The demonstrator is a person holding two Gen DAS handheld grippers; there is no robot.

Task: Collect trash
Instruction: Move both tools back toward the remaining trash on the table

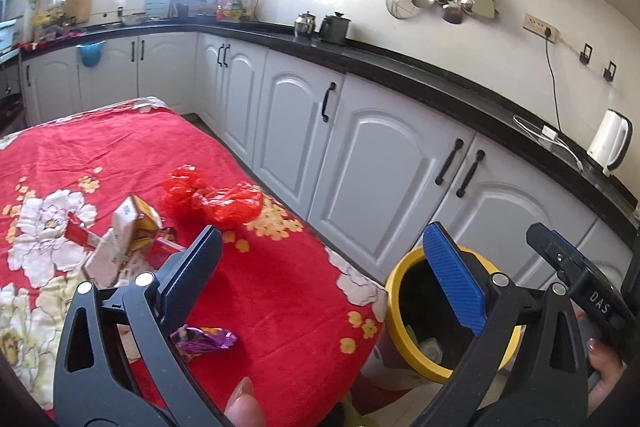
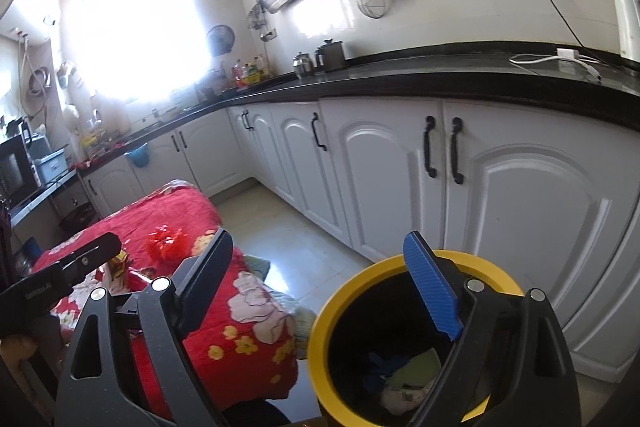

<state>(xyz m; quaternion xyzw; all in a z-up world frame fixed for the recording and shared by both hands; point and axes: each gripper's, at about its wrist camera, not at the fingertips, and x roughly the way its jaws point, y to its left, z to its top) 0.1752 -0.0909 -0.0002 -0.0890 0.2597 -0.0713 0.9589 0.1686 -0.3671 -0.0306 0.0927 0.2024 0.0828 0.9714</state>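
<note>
From the left wrist view, the left gripper [image 1: 320,283] hangs above the near right edge of the table draped in a red floral blanket [image 1: 280,291], its jaws spread wide and holding nothing. A purple foil candy wrapper [image 1: 204,341] lies on the blanket just beside the left finger. Farther left sit small printed cartons [image 1: 132,231], and beyond them a crumpled red plastic bag [image 1: 212,199]. The yellow-rimmed black trash bin [image 1: 404,331] stands on the floor just off the table's right edge, behind the blue-padded right finger.

From the right wrist view, the right gripper [image 2: 320,283] is poised over the same bin, jaws likewise wide apart and empty. Its blue-padded finger overlaps the rim, and crumpled scraps [image 2: 404,379] lie inside the bin.
</note>
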